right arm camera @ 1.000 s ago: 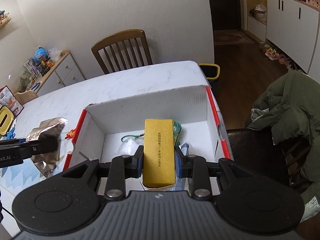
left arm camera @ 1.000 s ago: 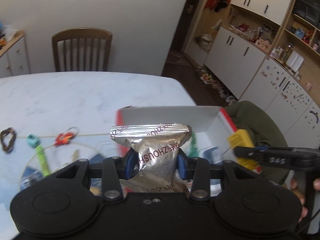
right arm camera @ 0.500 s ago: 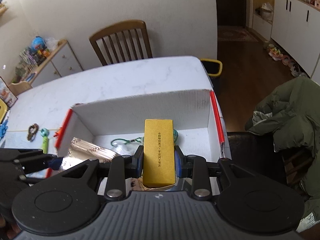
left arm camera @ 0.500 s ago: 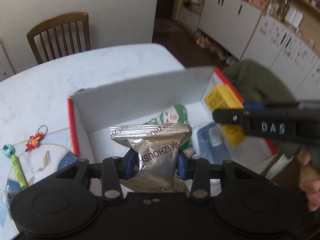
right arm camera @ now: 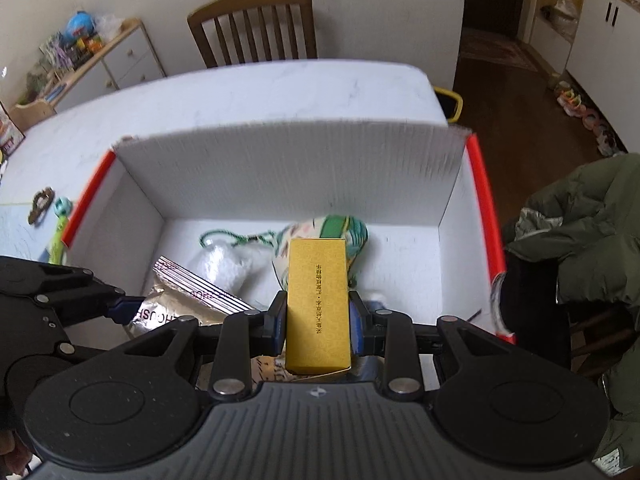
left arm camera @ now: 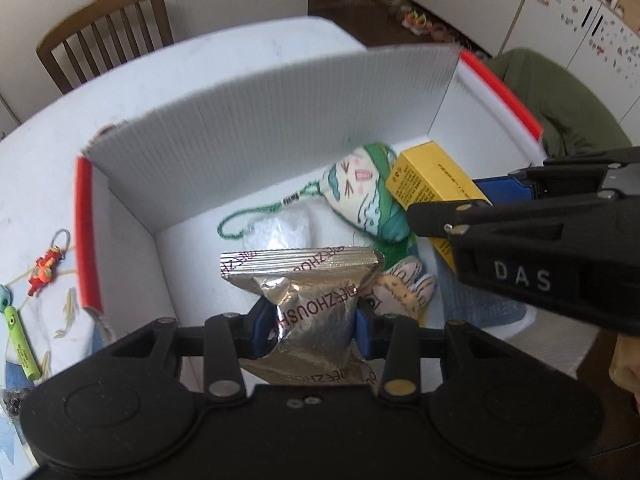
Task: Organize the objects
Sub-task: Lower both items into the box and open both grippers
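Both claws were over the box [right arm camera: 288, 168]: the left claw [left arm camera: 306, 322] clamped the foil packet [left arm camera: 316, 304], the right claw [right arm camera: 318, 316] the yellow carton [right arm camera: 318, 304]; releasing together, they could collide.

The box [right arm camera: 288, 176] sits at the tabletop's [right arm camera: 248, 92] right edge; inside, a pouch [left arm camera: 360, 196] lies toward the back wall; a keychain [left arm camera: 46, 270] and pen [left arm camera: 22, 344] lie left of the box; a chair [right arm camera: 256, 28] stands behind the tabletop.
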Motion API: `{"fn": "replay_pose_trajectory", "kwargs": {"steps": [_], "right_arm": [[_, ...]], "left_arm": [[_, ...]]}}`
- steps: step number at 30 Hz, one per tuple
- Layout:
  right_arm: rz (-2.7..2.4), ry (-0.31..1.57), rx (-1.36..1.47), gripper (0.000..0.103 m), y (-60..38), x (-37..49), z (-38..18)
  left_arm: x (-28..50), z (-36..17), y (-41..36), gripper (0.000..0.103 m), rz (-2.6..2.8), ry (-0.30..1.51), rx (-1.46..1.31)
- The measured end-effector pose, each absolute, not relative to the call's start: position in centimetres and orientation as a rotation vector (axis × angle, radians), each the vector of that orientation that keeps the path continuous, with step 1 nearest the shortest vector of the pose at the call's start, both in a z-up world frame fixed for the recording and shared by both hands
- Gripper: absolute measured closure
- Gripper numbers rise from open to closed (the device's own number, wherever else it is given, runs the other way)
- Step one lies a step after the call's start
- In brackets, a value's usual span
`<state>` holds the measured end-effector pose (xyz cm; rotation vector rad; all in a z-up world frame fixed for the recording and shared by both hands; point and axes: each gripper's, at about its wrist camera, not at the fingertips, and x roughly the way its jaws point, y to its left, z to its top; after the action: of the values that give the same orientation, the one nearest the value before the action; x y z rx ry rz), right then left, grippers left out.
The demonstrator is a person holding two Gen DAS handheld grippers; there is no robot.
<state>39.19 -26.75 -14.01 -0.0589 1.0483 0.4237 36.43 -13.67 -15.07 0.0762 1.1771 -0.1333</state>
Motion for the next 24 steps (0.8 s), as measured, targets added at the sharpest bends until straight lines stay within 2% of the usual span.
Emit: {"fn": "replay_pose_trajectory", "kwargs": {"steps": [15,18,20,24], "right_arm": [[0.419,1.084,-0.090,0.073,-26.6,39.5,-15.1],[0.416,1.077,-0.098,0.072,-26.6,39.4,-14.9],[0.410,1.067,-0.098,0.070,-26.7,39.3,-14.6],[0.415,1.053,-0.068,0.055,-27.3,39.0,-13.8]], "left_arm": [[37.7,-16.8,-12.8,0.060,-0.121,1.273,0.037],[37.5,-16.5,-12.7,0.051,-0.126,1.256,0.040],[37.3,-16.2,-12.7,0.039,-0.125,1.244,0.045],[36.9,-15.5,-12.5,0.038,-0.127,1.227,0.035]]}}
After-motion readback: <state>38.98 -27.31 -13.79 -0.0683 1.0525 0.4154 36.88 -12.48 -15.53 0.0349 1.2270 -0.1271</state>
